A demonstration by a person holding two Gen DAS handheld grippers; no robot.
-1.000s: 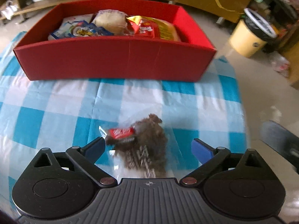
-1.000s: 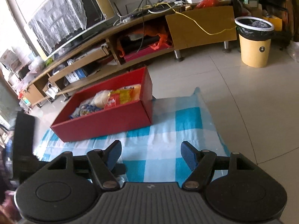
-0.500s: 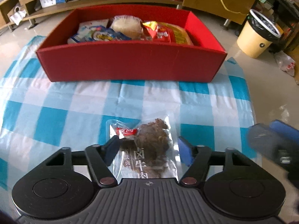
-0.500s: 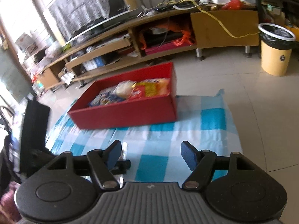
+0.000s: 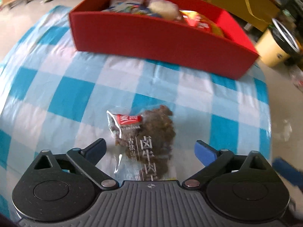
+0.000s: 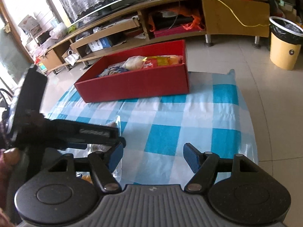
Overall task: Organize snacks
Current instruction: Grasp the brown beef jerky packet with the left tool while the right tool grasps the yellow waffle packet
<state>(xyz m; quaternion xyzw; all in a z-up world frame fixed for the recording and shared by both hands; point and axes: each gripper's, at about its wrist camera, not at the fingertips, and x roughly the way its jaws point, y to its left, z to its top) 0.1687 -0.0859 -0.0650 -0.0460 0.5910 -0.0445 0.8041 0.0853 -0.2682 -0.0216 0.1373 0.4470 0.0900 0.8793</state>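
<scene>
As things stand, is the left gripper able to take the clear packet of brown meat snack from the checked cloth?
Probably yes. The left gripper is open, its tongs standing on either side of the meat snack packet, which lies flat on the checked cloth. Nothing sits between them. The thin, flat packet may be hard to pinch.

We are seeing daylight coming in from the window (image 6: 17,43) at the upper left of the right wrist view, overexposing it. In the left wrist view, motion blur is smearing the red box (image 5: 161,36) and the bin (image 5: 276,47), while glare is glinting on the clear snack packet (image 5: 144,143). Fisheye distortion is bending the edges of both views, and the TV stand (image 6: 234,17) is curving.
</scene>
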